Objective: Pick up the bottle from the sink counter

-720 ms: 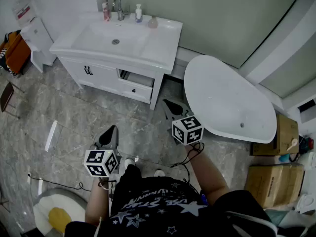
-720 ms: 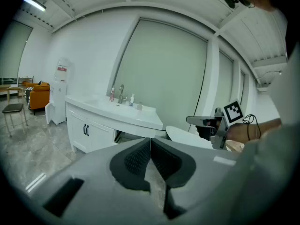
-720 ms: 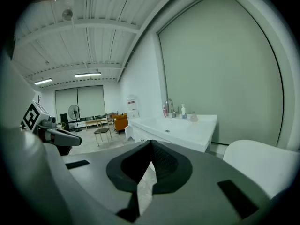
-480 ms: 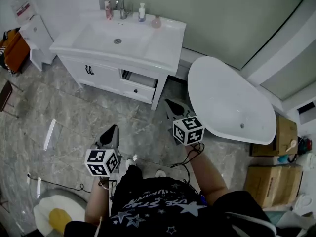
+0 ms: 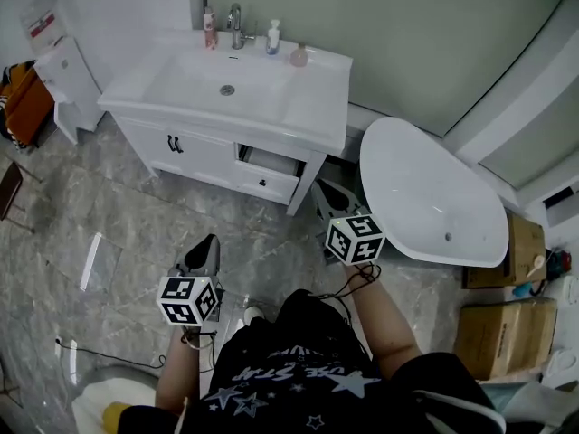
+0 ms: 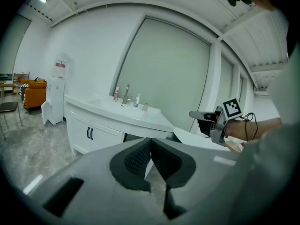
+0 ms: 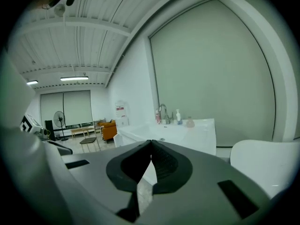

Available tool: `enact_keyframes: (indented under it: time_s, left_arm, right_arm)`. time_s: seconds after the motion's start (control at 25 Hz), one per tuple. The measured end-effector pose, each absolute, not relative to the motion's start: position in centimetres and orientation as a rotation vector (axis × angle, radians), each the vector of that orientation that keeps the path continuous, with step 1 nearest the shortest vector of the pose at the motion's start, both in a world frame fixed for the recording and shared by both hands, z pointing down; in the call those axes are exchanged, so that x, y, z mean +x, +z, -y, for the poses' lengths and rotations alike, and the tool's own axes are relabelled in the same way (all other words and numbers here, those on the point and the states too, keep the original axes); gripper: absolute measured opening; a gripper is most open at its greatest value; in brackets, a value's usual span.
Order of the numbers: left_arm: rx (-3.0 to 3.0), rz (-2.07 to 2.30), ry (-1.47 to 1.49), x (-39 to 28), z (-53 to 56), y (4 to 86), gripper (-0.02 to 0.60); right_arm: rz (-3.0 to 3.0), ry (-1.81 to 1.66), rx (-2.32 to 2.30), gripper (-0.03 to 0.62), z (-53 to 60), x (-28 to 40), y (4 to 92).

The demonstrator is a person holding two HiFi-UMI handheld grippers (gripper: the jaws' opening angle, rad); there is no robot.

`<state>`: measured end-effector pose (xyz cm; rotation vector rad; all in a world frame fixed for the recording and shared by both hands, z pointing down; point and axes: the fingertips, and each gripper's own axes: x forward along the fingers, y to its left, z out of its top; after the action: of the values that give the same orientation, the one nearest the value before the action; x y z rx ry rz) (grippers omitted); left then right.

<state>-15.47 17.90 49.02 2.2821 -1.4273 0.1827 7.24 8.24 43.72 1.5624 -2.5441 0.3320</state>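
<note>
The left gripper (image 5: 207, 241) is clenched, its jaws pressed together with nothing between them. It is held low over the marble floor (image 5: 118, 206), well apart from the vanity (image 5: 199, 147). The right gripper (image 5: 322, 188) is likewise clenched and empty, positioned just in front of the vanity's right corner, between the partly open drawer (image 5: 270, 174) and the bathtub (image 5: 434, 197). Both grippers point toward the vanity. The white surface (image 5: 317, 98) carries three bottles along its rear edge, against the wall: a pink bottle (image 5: 210, 27) left of the faucet (image 5: 237, 25), a white pump bottle (image 5: 273, 36) just right of the faucet, and a small round bottle (image 5: 298, 56) beside the white pump bottle. All three stand upright, untouched and well apart from both grippers. The basin (image 5: 226, 78) lies in front of the faucet. Cardboard boxes (image 5: 493, 337) stand to the right of the bathtub.
</note>
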Motion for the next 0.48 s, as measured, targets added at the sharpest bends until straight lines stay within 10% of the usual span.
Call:
enact_keyframes:
  time_s: [0.48]
  left_arm:
    - [2.279,1.459,0.181,-18.2,-8.0,48.8,0.02]
  right_arm:
    - [2.527,0.35,1.566,0.229,2.7,6.0,44.5]
